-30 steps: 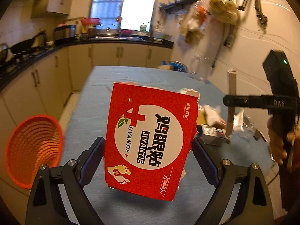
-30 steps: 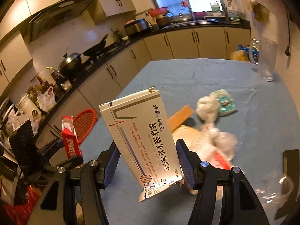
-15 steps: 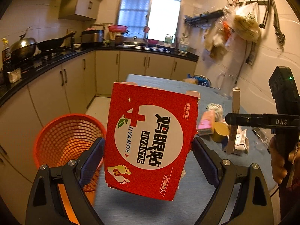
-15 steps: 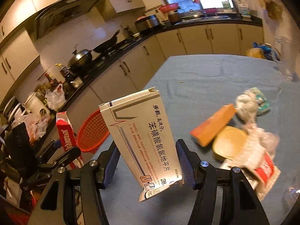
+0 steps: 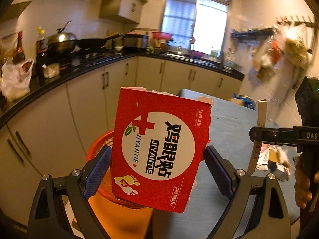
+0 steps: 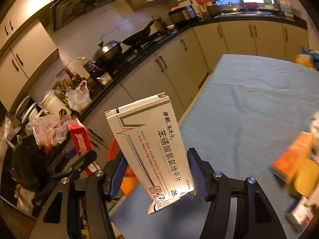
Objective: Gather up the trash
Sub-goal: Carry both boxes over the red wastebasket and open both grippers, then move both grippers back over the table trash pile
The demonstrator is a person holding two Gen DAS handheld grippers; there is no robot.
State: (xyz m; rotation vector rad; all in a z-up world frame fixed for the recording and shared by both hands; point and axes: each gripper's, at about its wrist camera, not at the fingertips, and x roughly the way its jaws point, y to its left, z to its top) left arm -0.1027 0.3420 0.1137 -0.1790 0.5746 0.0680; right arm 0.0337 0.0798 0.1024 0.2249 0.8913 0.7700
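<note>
Gripping red box (image 5: 157, 157), left claw (image 5: 157, 169) above orange basket (image 5: 95, 149); right claw (image 6: 155, 171) clamps white box (image 6: 151, 145).

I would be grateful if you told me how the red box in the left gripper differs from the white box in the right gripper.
The red box is red with a white circle and a red cross; the white box is pale with a blue stripe. The red box looks wide and squarish; the white box is narrow and tall. The red box's top edge is torn; the white box's bottom end is crumpled. Both are cardboard packages held off the table, one in the left gripper, one in the right gripper.
</note>
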